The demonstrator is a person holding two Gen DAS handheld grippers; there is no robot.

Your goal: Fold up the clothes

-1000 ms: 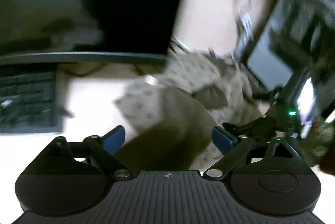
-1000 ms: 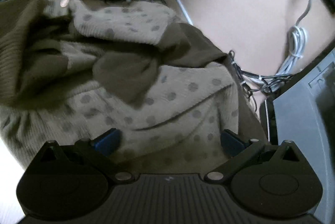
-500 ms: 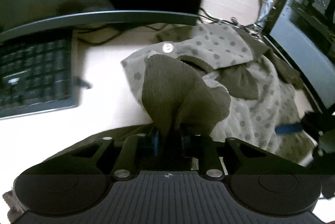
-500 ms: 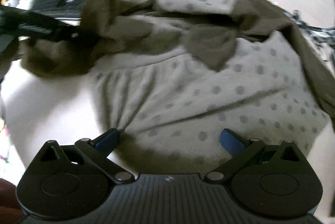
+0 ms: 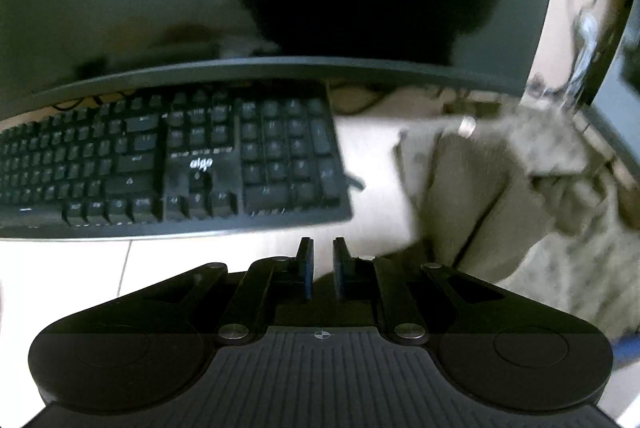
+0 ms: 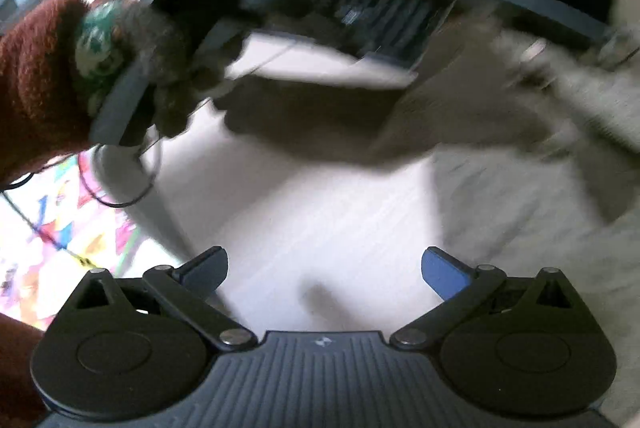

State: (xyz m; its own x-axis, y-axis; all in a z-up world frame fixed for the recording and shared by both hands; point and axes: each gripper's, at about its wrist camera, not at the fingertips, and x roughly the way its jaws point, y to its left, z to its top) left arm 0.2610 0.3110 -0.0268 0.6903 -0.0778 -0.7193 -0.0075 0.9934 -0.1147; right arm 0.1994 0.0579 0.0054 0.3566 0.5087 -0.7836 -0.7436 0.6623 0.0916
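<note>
- Two left gripper (image 5: 321,264) fingers pinch brown cloth (image 5: 476,196); it goes blurry to their right.
- Right gripper (image 6: 323,268) fingers are wide apart, holding nothing; blurry cloth lies beyond them.

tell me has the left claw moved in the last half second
Yes. The left claw has swung left: the keyboard, earlier at the view's left edge, now lies ahead of it, and the brown garment sits off to its right.

A black keyboard (image 5: 168,164) lies ahead of the left fingers (image 5: 305,264); right of them, an olive-brown garment (image 5: 500,196) on the pale counter (image 5: 372,148). Blue-padded right fingers (image 6: 444,272); rust-red sleeve (image 6: 36,76) to their left.
</note>
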